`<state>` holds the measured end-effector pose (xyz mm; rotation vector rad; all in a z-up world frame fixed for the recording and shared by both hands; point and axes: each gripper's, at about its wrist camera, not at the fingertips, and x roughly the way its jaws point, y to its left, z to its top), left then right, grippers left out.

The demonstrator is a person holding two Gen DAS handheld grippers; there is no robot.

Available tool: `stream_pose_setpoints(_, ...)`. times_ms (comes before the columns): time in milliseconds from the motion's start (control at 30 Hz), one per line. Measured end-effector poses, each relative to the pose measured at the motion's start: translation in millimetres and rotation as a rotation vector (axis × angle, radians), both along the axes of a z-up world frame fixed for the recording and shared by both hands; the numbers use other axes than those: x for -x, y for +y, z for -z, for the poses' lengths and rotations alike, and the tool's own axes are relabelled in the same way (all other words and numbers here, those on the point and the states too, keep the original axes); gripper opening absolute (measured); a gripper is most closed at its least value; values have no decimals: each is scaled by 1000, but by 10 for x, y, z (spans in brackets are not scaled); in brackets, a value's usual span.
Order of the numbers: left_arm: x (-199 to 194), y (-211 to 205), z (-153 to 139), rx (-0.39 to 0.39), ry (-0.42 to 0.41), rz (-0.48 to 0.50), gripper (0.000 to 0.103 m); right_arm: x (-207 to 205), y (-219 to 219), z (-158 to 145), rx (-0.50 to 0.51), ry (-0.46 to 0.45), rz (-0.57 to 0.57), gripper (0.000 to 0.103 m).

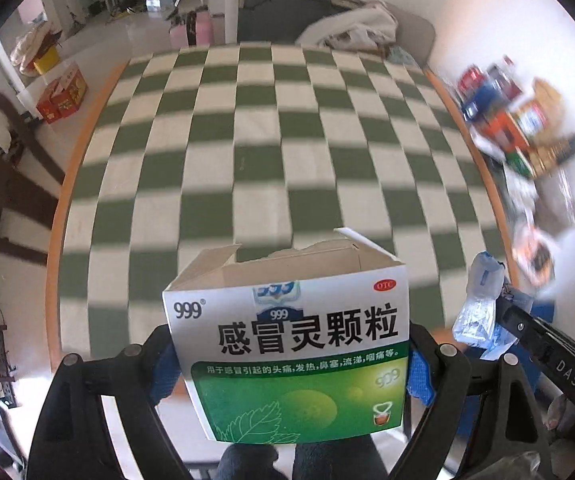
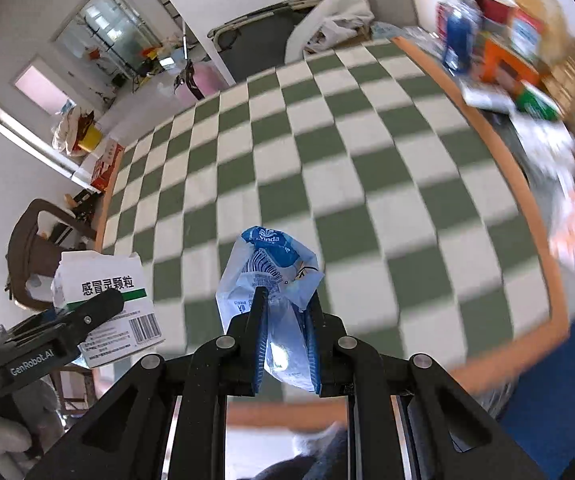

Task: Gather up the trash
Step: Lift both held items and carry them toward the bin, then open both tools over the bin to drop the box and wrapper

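My left gripper (image 1: pixel 291 364) is shut on an opened white and green 999 medicine box (image 1: pixel 295 344), held above the near edge of the checkered table (image 1: pixel 247 140). The box also shows in the right wrist view (image 2: pixel 103 280) at the left. My right gripper (image 2: pixel 285 304) is shut on a crumpled blue and white Vinda tissue wrapper (image 2: pixel 271 276), held above the table's near side. The wrapper shows in the left wrist view (image 1: pixel 479 304) at the right, with the right gripper (image 1: pixel 499 312) behind it.
The table wears a green and white checkered cloth (image 2: pixel 327 152) with an orange rim (image 2: pixel 527 200). A blurred pile of boxes and bottles (image 1: pixel 519 120) lies to the right of the table. A chair with white cloth (image 1: pixel 351 28) stands at the far end.
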<state>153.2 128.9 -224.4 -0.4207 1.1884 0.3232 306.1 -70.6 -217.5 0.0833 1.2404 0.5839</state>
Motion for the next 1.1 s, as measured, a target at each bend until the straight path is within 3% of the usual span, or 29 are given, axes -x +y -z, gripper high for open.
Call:
stream_pose_setpoints(233, 864, -275, 474, 58, 102, 45, 87, 1312, -445, 426, 51, 124, 20, 18)
stream_pose_setpoints(367, 1131, -342, 1018, 100, 185, 19, 87, 1762, -650, 971, 96, 228, 14, 18)
stream_pose_setpoints(533, 1246, -398, 2095, 197, 284, -13, 88, 1989, -758, 1898, 128, 341, -1, 18)
stream_pose_setpoints(667, 1249, -414, 3039, 247, 351, -59, 89, 1995, -728, 2821, 143, 407, -17, 18)
stream_pose_setpoints(833, 1218, -425, 4158, 254, 404, -100, 90, 1953, -607, 4163, 146, 479, -39, 18)
stream_pose_setpoints(933, 1189, -386, 4637, 239, 408, -102, 103, 1948, -477, 4843, 148, 506, -66, 18)
stream_pose_setpoints(1067, 1198, -319, 5043, 227, 391, -110, 103, 1922, -255, 5534, 159, 523, -91, 22)
stream_pose_setpoints(1100, 1216, -292, 5042, 213, 389, -110, 103, 1921, -206, 5654, 164, 521, -99, 30)
